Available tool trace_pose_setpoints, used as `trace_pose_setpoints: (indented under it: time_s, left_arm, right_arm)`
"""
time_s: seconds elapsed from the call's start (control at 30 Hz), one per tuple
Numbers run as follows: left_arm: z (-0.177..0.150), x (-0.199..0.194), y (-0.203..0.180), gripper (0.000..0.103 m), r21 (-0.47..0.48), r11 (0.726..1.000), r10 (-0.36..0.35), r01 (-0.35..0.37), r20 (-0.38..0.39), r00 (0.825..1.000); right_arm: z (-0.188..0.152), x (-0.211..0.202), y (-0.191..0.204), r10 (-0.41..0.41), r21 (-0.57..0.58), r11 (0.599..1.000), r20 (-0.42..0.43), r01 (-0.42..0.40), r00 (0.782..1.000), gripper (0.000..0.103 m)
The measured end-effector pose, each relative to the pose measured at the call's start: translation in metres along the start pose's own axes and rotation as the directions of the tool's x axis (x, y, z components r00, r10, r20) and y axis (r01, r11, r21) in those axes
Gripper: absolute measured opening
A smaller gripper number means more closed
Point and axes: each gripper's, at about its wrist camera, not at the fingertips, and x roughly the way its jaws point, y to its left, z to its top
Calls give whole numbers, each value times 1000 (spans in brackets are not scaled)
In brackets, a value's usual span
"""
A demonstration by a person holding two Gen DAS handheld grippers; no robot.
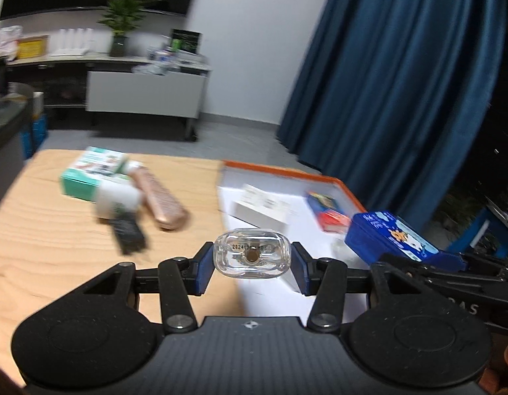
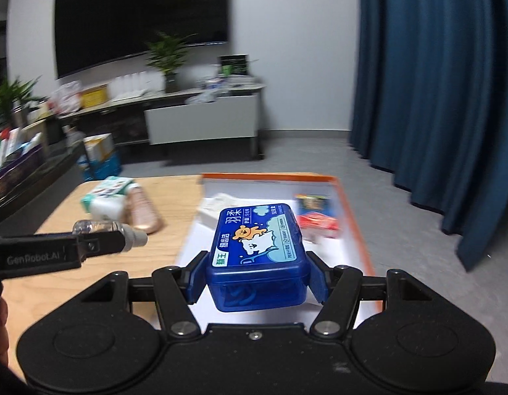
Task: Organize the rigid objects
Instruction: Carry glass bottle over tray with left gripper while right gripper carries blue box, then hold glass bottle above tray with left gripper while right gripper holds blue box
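My left gripper (image 1: 252,268) is shut on a small clear glass bottle (image 1: 252,256), held bottom-first toward the camera above the table's near edge. In the right wrist view the same bottle (image 2: 96,227) shows from the side with a white cap, clamped in the left gripper (image 2: 99,243). My right gripper (image 2: 257,273) is shut on a blue plastic floss-pick box (image 2: 259,250) with a cartoon bear label, held above the orange-rimmed white tray (image 2: 352,217). That blue box (image 1: 389,237) also shows at the right of the left wrist view.
In the tray (image 1: 339,184) lie a white carton (image 1: 264,207) and a red-and-blue packet (image 1: 326,210). On the wooden table (image 1: 40,230) sit a green-white box (image 1: 92,171), a white bottle (image 1: 117,200), a rose-gold case (image 1: 162,200) and a black object (image 1: 129,233). A blue curtain hangs at the right.
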Motion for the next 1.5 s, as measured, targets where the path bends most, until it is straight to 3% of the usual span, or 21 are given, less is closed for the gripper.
trace_pose_setpoints:
  time_s: [0.27, 0.5, 1.17, 1.5]
  left_arm:
    - [-7, 21, -30, 49, 31, 999, -12, 13, -45, 999]
    - [-16, 21, -45, 50, 78, 997, 4, 0, -61, 998]
    - [-19, 21, -54, 50, 70, 992, 115, -107, -125, 985]
    - [-17, 22, -55, 50, 59, 992, 115, -108, -123, 986]
  right_arm:
    - [-14, -8, -33, -42, 65, 997, 4, 42, 999, 74]
    - [-25, -11, -46, -26, 91, 996, -8, 27, 1000, 74]
    - [-24, -14, -47, -12, 92, 996, -12, 13, 1000, 74]
    - [-25, -13, -46, -11, 89, 996, -14, 12, 1000, 74]
